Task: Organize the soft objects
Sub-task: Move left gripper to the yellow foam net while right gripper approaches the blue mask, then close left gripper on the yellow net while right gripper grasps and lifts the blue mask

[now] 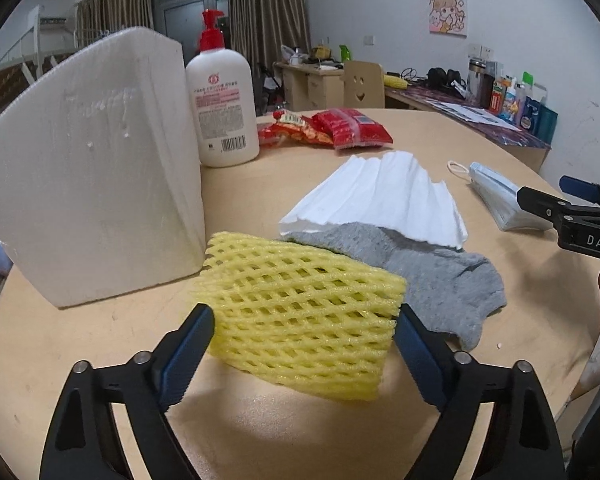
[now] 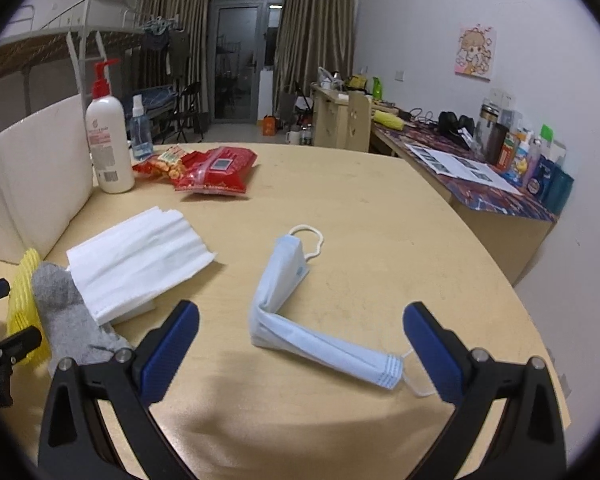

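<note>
Our left gripper (image 1: 304, 344) sits wide open around the yellow foam net sleeve (image 1: 300, 312), which lies sideways between its fingers, not squeezed yet.

Our right gripper (image 2: 300, 356) is open too, holding nothing, with the folded blue face mask (image 2: 300, 320) just ahead on the counter (image 2: 380, 220).

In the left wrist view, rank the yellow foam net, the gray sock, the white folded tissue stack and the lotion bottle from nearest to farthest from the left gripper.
1. Yellow foam net: between the fingers of the left gripper.
2. Gray sock: just behind the net, to the right.
3. White folded tissue stack: beyond the sock, mid-table.
4. Lotion bottle: far left, beside the white foam block.
</note>
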